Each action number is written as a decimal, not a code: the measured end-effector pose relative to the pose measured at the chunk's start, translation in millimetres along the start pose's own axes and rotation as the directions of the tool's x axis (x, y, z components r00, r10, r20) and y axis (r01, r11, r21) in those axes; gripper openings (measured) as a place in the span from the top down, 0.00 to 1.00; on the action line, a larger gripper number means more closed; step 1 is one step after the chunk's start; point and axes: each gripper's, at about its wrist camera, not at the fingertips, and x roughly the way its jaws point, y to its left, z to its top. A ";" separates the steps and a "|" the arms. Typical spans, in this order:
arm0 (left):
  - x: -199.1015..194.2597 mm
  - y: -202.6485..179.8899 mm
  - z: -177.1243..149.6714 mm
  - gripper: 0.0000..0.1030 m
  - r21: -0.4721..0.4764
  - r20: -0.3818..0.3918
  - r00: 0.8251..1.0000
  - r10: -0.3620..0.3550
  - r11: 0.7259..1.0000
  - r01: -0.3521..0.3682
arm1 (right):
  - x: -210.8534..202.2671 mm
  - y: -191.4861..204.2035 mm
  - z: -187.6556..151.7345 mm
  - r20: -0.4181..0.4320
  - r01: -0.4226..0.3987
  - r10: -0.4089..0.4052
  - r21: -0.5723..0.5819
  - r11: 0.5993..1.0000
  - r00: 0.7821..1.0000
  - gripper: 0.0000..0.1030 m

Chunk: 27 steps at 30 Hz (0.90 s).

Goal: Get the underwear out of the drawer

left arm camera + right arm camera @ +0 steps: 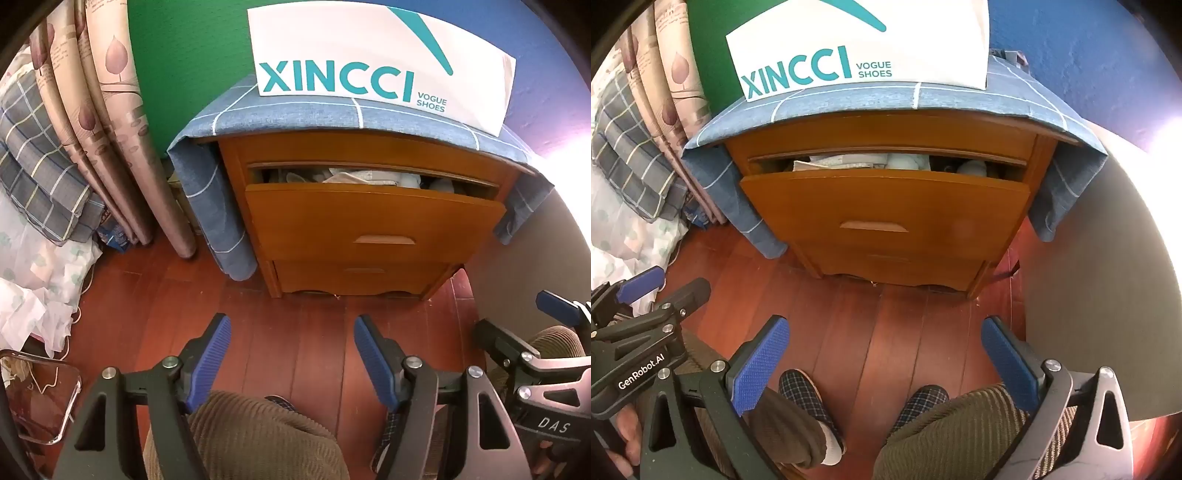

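Both grippers hang spread and empty in front of a part-open nightstand drawer.

The left gripper [291,354] and right gripper [886,354] tilt down over the red wooden floor [295,314], jaws wide apart with nothing between them. Ahead and above both, the top drawer [882,206] of the wooden nightstand [369,273] stands slightly pulled out; folded pale underwear [354,176] shows in its gap. A XINCCI shoe box [369,55] sits on the blue checked cloth [314,114] on top.
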 end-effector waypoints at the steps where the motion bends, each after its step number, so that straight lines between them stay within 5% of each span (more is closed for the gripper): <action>1: -0.2 0.6 -0.2 0.31 -0.003 0.003 1.000 -0.007 1.000 0.007 | 0.0 -0.3 0.1 0.001 -0.005 0.005 0.003 1.000 1.000 0.00; 27: 5.6 -4.5 -4.0 0.31 0.012 -0.012 1.000 0.010 1.000 -0.010 | 0.2 -2.1 1.2 0.000 -0.008 0.008 0.000 1.000 1.000 0.00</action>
